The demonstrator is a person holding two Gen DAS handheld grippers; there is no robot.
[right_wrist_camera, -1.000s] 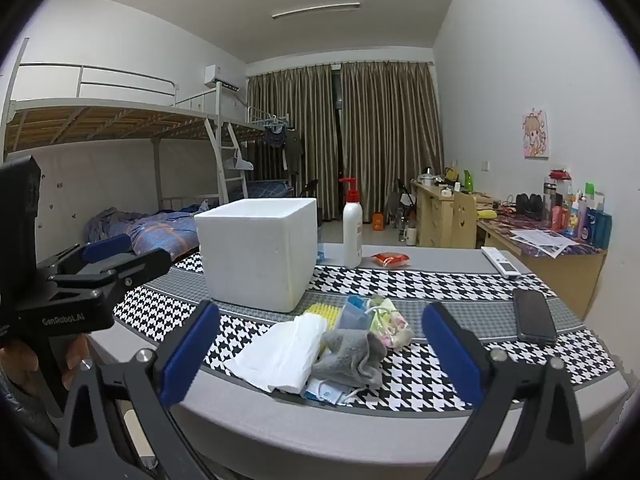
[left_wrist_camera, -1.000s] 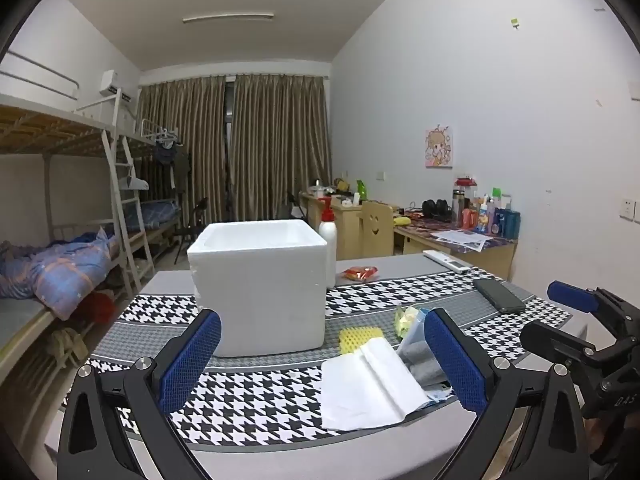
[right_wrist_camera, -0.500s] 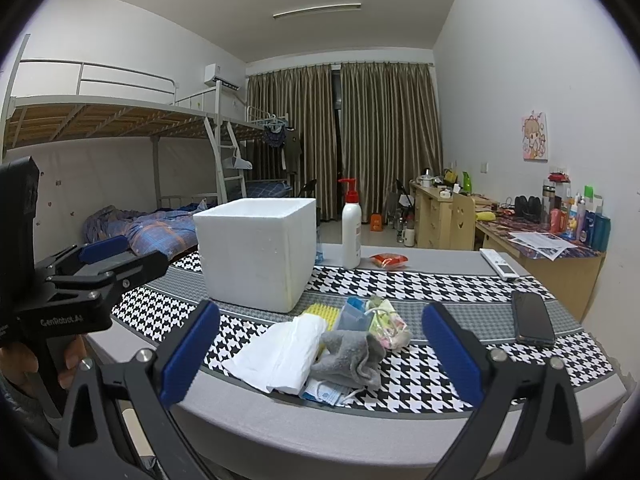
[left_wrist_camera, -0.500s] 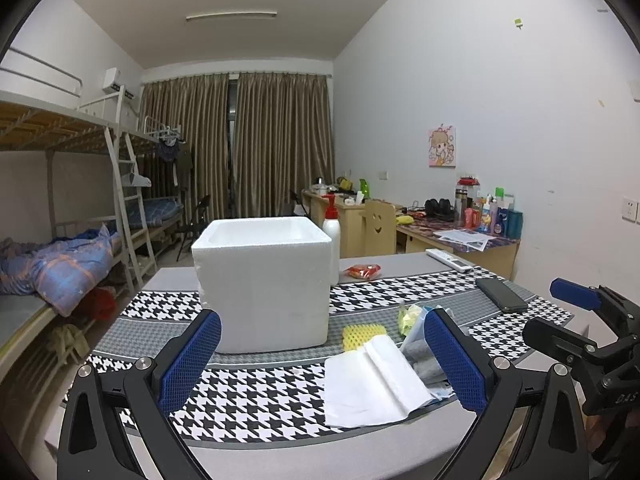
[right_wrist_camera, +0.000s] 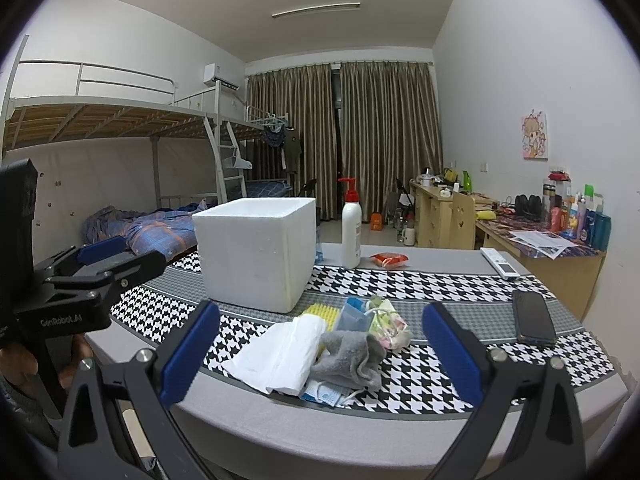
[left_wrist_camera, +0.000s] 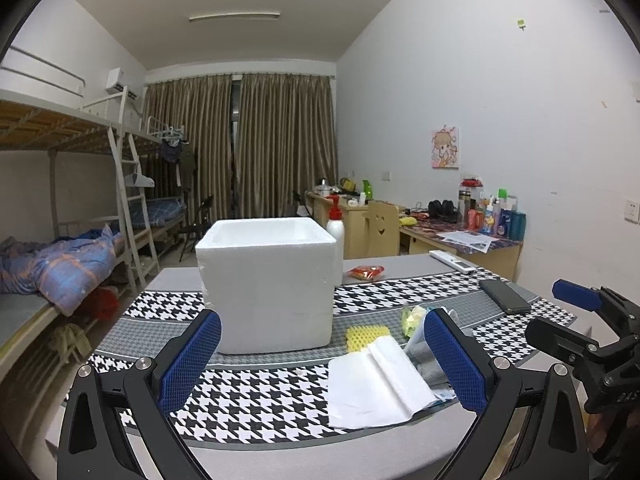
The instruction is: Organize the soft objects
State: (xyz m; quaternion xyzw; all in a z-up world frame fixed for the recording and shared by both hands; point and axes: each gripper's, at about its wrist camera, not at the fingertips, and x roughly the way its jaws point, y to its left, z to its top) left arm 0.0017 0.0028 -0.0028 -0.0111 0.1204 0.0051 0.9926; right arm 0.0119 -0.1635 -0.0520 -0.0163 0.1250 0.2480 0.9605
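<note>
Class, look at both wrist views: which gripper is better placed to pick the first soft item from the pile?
Probably the right gripper: open, its fingers frame the grey sock and the pile. The left gripper, also open, centres on the foam box, with the pile towards its right finger.

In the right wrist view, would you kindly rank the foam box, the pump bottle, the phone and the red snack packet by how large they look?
1. Foam box
2. Pump bottle; the phone looks about alike, and lies nearer the camera, so they are unranked
3. Red snack packet
</note>
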